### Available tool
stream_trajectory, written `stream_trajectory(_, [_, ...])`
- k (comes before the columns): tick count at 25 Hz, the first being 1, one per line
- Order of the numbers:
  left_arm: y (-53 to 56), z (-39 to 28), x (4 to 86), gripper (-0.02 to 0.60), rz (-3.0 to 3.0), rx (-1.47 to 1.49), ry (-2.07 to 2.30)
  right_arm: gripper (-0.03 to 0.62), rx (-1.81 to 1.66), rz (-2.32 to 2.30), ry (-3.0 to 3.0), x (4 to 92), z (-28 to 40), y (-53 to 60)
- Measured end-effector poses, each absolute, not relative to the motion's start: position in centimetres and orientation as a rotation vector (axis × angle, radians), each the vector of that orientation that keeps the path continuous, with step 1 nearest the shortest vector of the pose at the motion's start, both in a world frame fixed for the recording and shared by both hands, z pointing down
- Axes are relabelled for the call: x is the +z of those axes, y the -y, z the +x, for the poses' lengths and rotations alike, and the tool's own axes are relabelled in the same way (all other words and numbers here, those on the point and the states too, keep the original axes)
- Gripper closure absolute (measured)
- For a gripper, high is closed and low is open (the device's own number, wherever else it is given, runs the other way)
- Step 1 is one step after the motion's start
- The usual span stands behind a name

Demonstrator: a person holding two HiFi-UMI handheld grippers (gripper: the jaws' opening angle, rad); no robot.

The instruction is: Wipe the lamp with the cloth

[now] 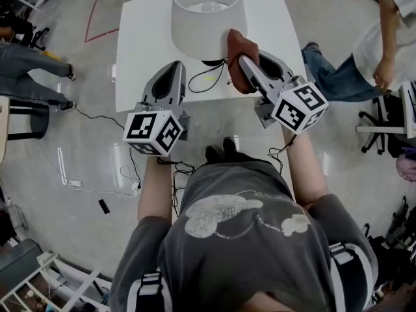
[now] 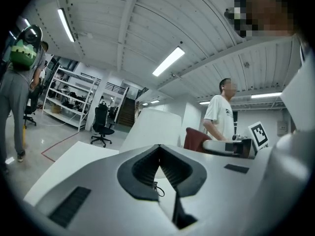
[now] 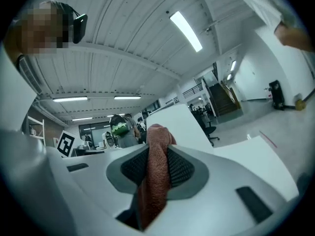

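The lamp (image 1: 207,15), with a wide white shade over a dark base, stands at the middle of a white table (image 1: 143,44). Its black cord (image 1: 208,80) lies on the tabletop in front of it. My right gripper (image 1: 244,61) is shut on a reddish-brown cloth (image 1: 238,56), which hangs close to the shade's lower right edge; whether it touches I cannot tell. The cloth (image 3: 156,176) fills the jaws of the right gripper (image 3: 157,154), with the shade (image 3: 177,124) behind. My left gripper (image 1: 174,67) hovers left of the lamp base, shut and empty (image 2: 158,149), facing the shade (image 2: 152,127).
A person in a white shirt (image 1: 383,38) stands right of the table, near an office chair (image 1: 383,119). Someone's legs (image 1: 32,70) are at the far left. Cables (image 1: 130,174) trail over the floor by the table's near left corner.
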State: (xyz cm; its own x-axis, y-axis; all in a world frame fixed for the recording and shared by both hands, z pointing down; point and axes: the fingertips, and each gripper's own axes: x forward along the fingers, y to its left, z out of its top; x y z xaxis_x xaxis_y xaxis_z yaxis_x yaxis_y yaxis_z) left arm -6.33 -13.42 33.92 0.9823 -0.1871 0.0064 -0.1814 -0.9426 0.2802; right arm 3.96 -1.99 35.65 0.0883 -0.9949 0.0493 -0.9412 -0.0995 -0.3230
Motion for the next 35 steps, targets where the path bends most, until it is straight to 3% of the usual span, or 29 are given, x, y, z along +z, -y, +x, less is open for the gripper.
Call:
stream_trajectory(11, [13.9, -4.3, 30.1, 0.574, 2.904, -0.086, 0.361, 0.508, -0.131, -2.055, -2.109, 28.0, 5.0, 5.9])
stream_trajectory(35, [18.3, -4.2, 36.4, 0.574, 2.854, 0.105, -0.167, 0.508, -0.540, -2.464, -1.719, 41.4, -0.6, 7.7])
